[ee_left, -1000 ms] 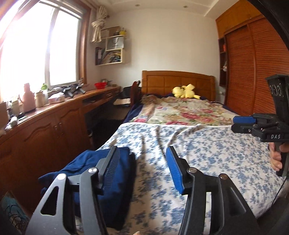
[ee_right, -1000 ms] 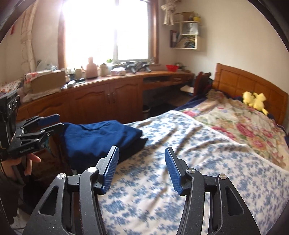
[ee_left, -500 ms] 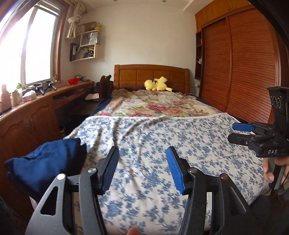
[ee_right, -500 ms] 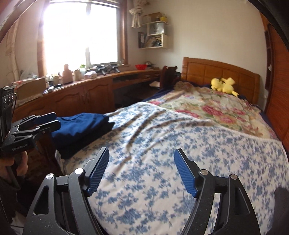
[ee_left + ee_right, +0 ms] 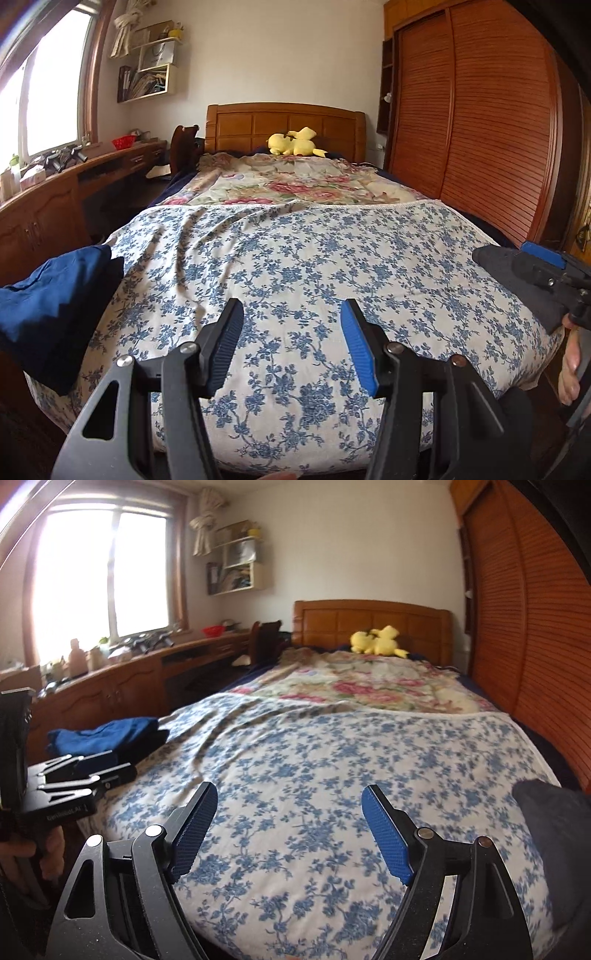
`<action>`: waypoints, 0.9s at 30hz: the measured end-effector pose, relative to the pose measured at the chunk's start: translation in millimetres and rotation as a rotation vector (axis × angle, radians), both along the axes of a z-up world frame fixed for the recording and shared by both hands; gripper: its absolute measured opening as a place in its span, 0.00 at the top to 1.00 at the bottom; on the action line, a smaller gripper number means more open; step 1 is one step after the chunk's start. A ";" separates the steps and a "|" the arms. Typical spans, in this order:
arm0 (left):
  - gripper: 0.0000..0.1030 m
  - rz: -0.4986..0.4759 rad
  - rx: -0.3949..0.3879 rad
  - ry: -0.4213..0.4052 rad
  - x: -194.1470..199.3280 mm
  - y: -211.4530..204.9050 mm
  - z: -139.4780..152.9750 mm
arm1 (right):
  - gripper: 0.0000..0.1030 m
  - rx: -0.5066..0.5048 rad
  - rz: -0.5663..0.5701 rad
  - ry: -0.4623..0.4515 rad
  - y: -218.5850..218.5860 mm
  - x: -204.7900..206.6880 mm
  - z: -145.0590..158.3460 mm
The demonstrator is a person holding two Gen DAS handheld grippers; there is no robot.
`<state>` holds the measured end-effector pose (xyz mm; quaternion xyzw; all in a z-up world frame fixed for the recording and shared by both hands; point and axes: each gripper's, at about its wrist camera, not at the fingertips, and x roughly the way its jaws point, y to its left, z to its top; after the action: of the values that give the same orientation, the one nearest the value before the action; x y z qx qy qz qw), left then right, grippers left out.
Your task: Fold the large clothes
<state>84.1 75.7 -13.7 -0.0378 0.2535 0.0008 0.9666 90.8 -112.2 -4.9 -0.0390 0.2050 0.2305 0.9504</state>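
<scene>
Blue clothes [image 5: 55,306] sit folded at the bed's [image 5: 314,280] left corner, now off to the side as both views swung toward the headboard. Dark garment [image 5: 554,812] at the right corner looks next. Left gripper [image 5: 291,347] half-open, empty; right gripper [image 5: 291,830] widening, empty. Lettering on the grippers is too blurry to read.

White lettering on the left claw [image 5: 79,775] body is too blurred to read.

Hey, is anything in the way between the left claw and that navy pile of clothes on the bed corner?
Nothing visible. The navy pile sits at the bed's corner, left of the open left claw, with only bare flowered sheet between them.
</scene>
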 end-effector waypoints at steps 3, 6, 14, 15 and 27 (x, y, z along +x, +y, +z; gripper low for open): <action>0.48 -0.017 0.016 -0.036 -7.9 -14.8 15.0 | 0.20 0.035 -0.043 -0.021 -12.2 -12.5 10.1; 0.48 -0.031 0.017 -0.069 -18.2 -22.7 29.8 | 0.20 0.045 -0.081 -0.058 -23.0 -25.4 22.1; 0.48 -0.048 0.042 -0.144 -48.4 -43.4 54.1 | 0.20 0.067 -0.133 -0.104 -42.0 -52.2 33.0; 0.48 -0.048 0.043 -0.148 -50.6 -44.1 55.2 | 0.20 0.068 -0.136 -0.105 -42.6 -53.2 32.2; 0.47 -0.030 0.026 -0.135 -57.3 -41.1 44.6 | 0.20 0.075 -0.148 -0.095 -46.2 -52.8 17.8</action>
<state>26.8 34.6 30.9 -0.0212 0.1880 -0.0130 0.9819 38.0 -158.4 12.9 0.0009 0.1530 0.1651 0.9743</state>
